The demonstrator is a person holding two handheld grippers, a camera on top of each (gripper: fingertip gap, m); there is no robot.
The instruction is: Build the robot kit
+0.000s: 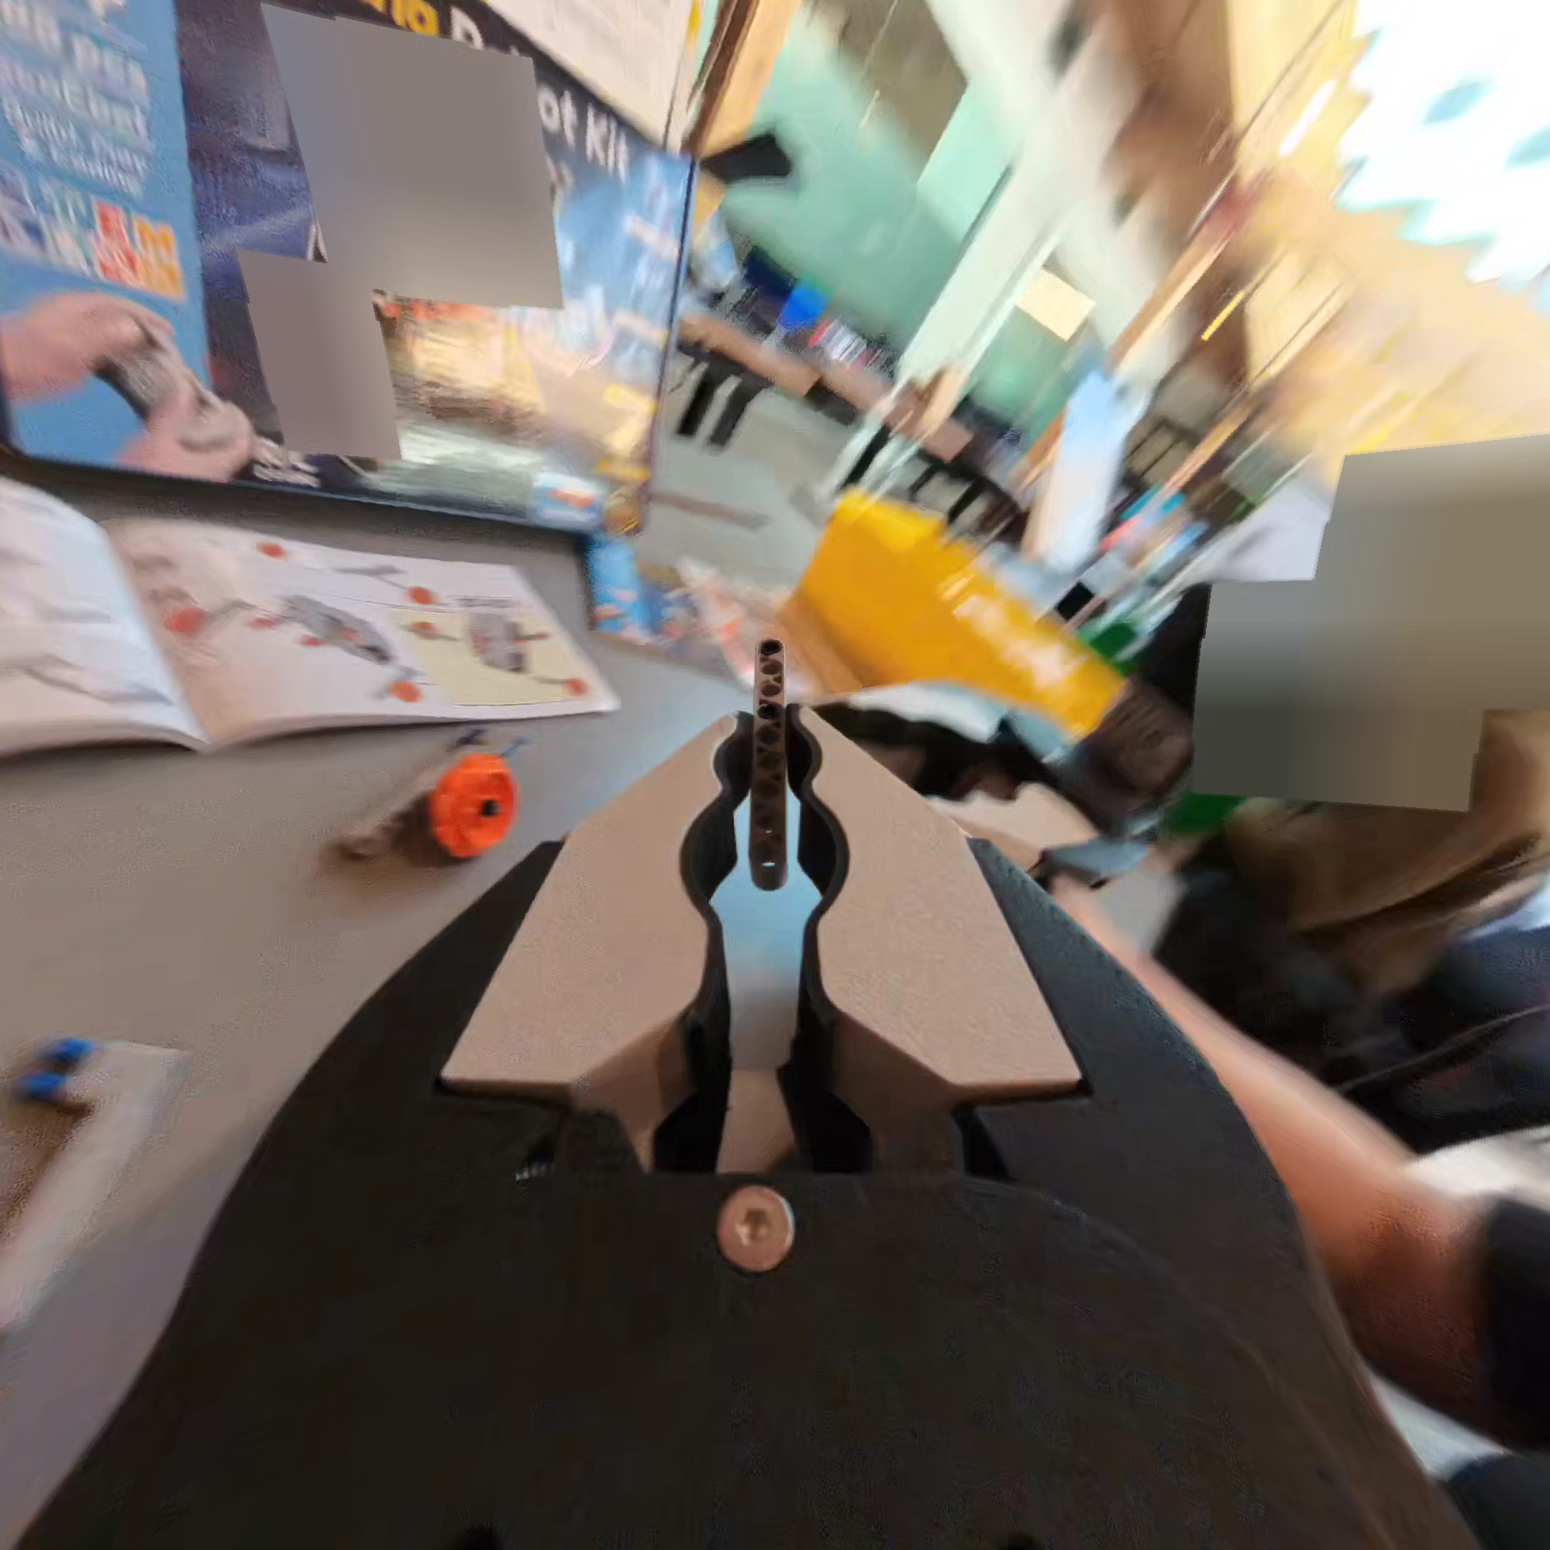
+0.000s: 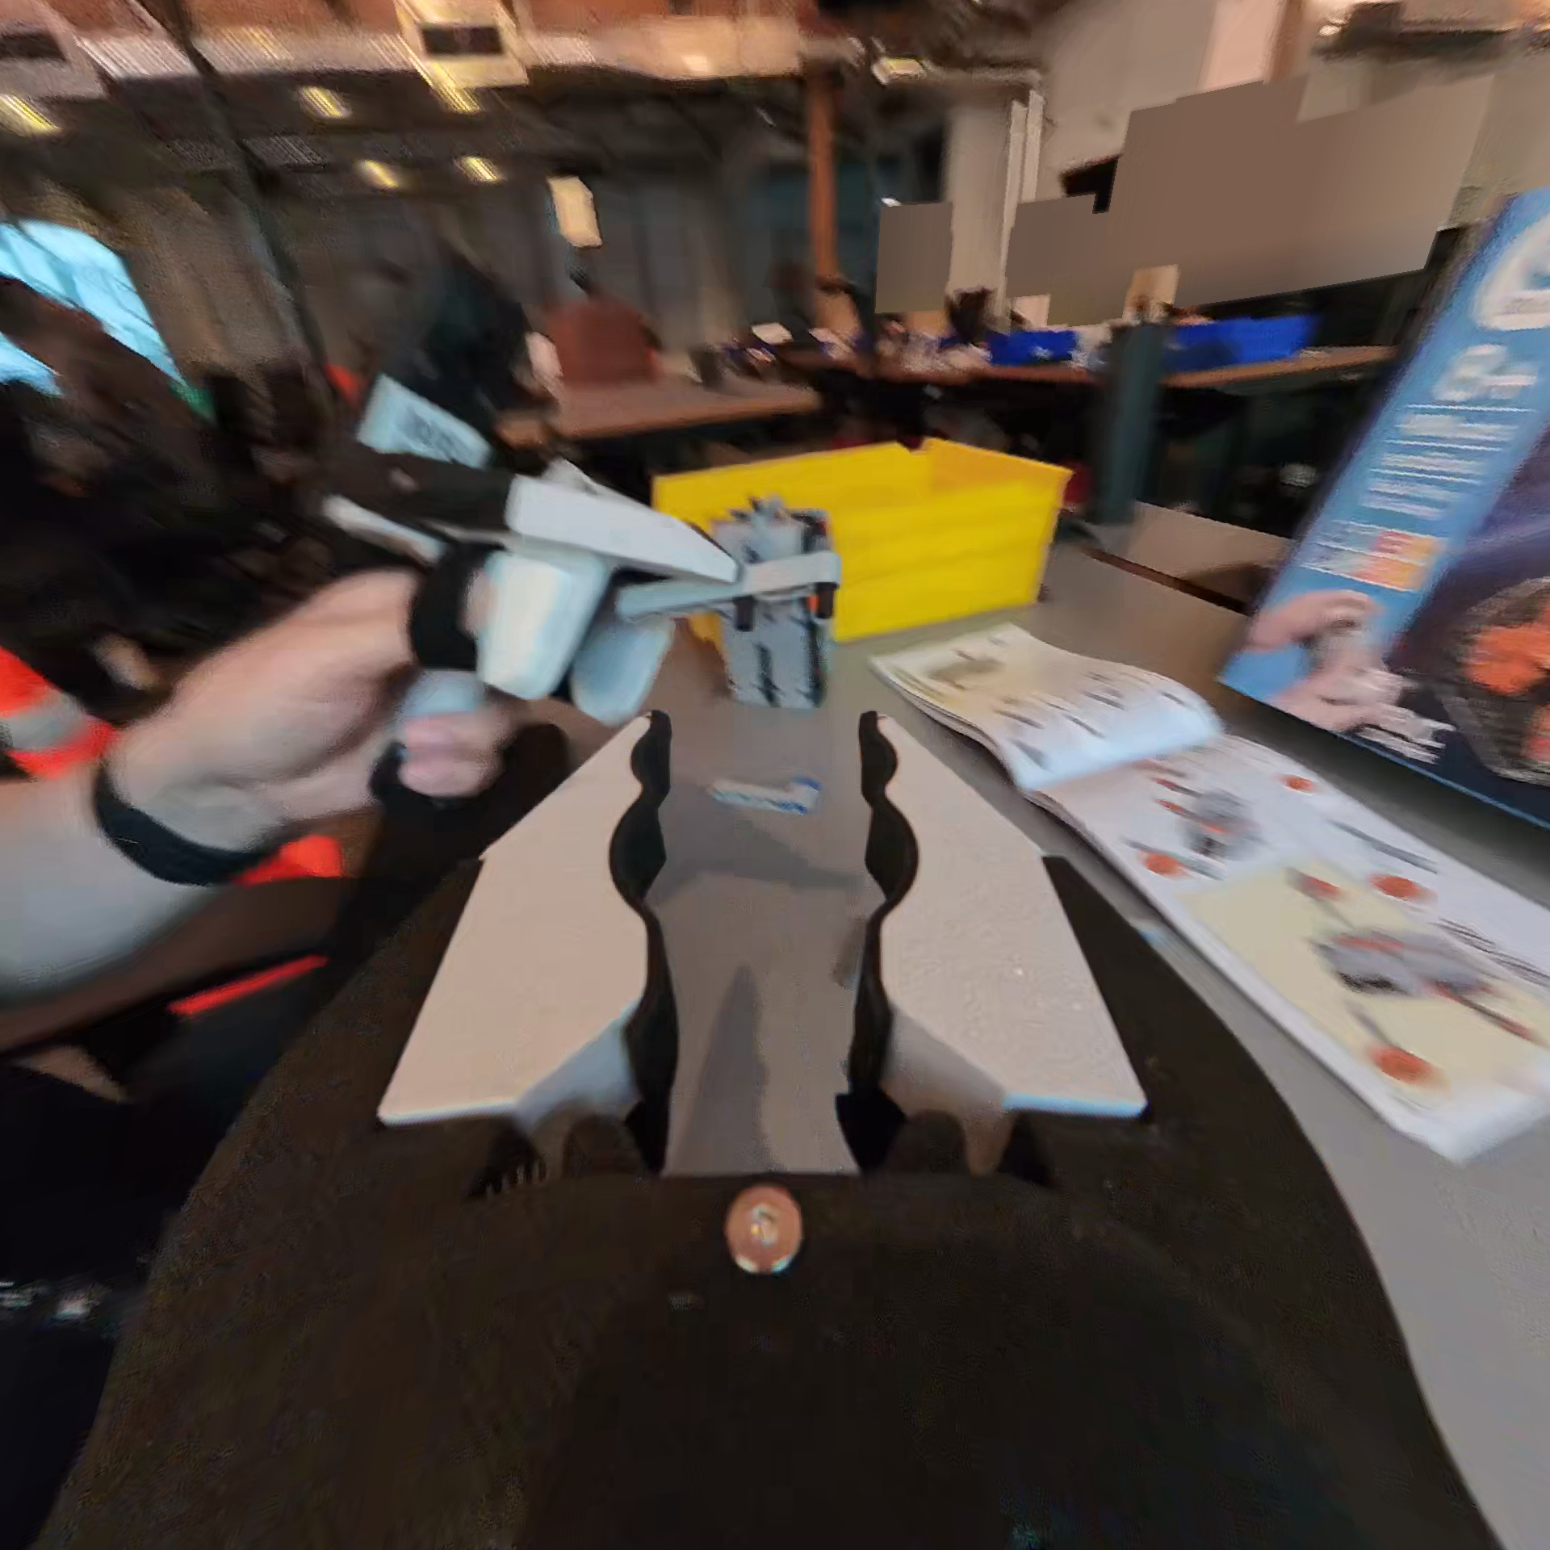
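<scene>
My left gripper [image 1: 769, 718] is shut on a thin beam with a row of holes [image 1: 769, 671], which sticks out past the tips, above the grey table [image 1: 210, 923]. In the right wrist view the left gripper [image 2: 728, 574] reaches in from the left and holds that beam [image 2: 793, 575] level in front of a grey built block model [image 2: 776, 646]. My right gripper [image 2: 763, 738] is open and empty, low over the table, pointing at the model and at a small white and blue part [image 2: 767, 793]. Both views are blurred by motion.
An orange wheel on an axle [image 1: 470, 803] lies left of the left gripper. An open instruction booklet [image 1: 319, 637] [image 2: 1174, 830], a tall kit box [image 1: 252, 252] [image 2: 1426, 545] and a yellow bin [image 1: 948, 612] [image 2: 923, 520] stand around. A part with blue pegs [image 1: 59, 1078] lies near left. My two grippers' fingertips are within a few centimetres of each other.
</scene>
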